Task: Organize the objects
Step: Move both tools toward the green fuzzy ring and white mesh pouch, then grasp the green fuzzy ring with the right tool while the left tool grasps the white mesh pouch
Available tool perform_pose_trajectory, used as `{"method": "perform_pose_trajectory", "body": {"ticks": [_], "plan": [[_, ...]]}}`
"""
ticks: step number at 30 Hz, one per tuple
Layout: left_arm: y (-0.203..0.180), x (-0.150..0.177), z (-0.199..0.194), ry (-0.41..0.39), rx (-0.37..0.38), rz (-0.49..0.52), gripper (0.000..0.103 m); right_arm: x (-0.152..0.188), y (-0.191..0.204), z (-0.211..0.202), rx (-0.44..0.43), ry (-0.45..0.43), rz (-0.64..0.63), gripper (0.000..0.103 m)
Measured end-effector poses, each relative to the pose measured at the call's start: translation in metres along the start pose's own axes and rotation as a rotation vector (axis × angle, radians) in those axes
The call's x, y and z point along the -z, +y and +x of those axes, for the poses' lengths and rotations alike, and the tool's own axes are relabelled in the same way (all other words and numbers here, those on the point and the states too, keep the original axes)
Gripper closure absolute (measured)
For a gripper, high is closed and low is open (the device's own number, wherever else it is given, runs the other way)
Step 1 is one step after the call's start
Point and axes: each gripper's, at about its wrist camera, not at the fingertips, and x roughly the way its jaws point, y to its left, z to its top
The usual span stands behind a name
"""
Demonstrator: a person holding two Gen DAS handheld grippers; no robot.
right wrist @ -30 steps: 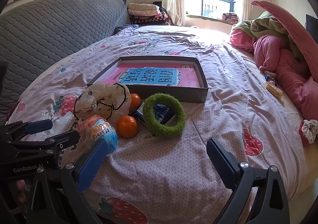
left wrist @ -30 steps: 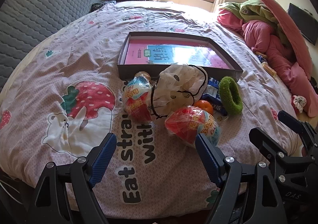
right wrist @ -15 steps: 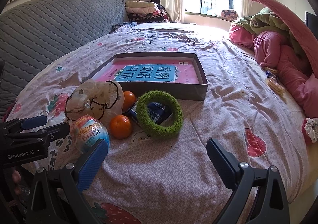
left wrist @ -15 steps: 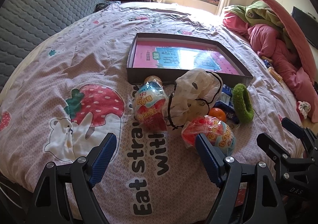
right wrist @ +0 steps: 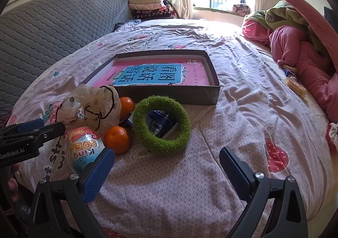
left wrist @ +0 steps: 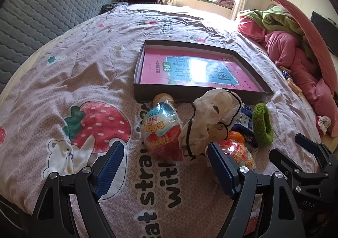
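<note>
**A:** From the left wrist view, what step are we on?

**B:** An approach, I'd judge. The left gripper (left wrist: 162, 164) hangs low over the bedspread (left wrist: 63, 90), jaws wide apart and holding nothing. A wrapped toy egg (left wrist: 161, 130) lies just ahead between the blue pads, touching a crumpled drawstring bag (left wrist: 209, 119). A second toy egg (left wrist: 237, 153) sits right against the right-side pad.

**A:** And where should the things go?

**B:** Probably the shallow dark box (left wrist: 196, 96) just behind the pile; a pink book (left wrist: 196, 71) already lies flat in it. The next move likely calls for closing on the near egg without snagging the bag's black cord.

**A:** Room to move?

**B:** Open bedspread to the left; to the right it is crowded, with the right gripper (left wrist: 302, 160) close by.

**A:** Now the right wrist view.

**B:** The right gripper (right wrist: 166, 166) is also spread open and empty. A fuzzy green ring (right wrist: 161, 124) lies just ahead, resting on a blue packet (right wrist: 160, 119). Two oranges (right wrist: 117, 139) sit beside it, one touching the box (right wrist: 177, 93) wall. The left gripper (right wrist: 31, 130) reaches in beside the bag (right wrist: 90, 103).

**A:** Edges?

**B:** The box's near wall must be cleared by lifting. Bare bedspread (right wrist: 243, 111) lies open rightward; the pink bedding (right wrist: 300, 58) is well apart.
</note>
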Motion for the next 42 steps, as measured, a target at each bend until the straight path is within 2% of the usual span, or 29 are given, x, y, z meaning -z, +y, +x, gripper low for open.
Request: {"method": "perform_pose_trajectory", "body": {"ticks": [12,20,27,29,31,34,37,42], "plan": [[-0.022,-0.025,0.027,0.012,0.005,0.068,0.021,-0.013,-0.005,0.030,0.009,0.047,-0.002,0.008],[-0.036,-0.037,0.037,0.009,0.004,0.107,0.023,-0.014,0.010,0.041,0.031,0.061,-0.077,0.032],[-0.044,-0.043,0.043,0.013,-0.001,0.136,0.039,-0.018,0.016,0.045,0.034,0.049,-0.117,0.049],[-0.045,-0.045,0.044,0.015,0.002,0.139,0.048,-0.019,0.018,0.046,0.029,0.049,-0.122,0.053],[-0.046,-0.047,0.046,0.028,0.013,0.139,0.060,-0.020,0.019,0.046,0.017,0.043,-0.124,0.065],[-0.048,-0.048,0.050,0.050,0.029,0.129,0.074,-0.021,0.023,0.047,0.005,0.053,-0.135,0.075],[-0.049,-0.049,0.051,0.057,0.045,0.121,0.083,-0.021,0.026,0.047,0.002,0.051,-0.144,0.079],[-0.051,-0.049,0.049,0.054,0.062,0.116,0.088,-0.021,0.024,0.046,-0.004,0.047,-0.143,0.081]]}}
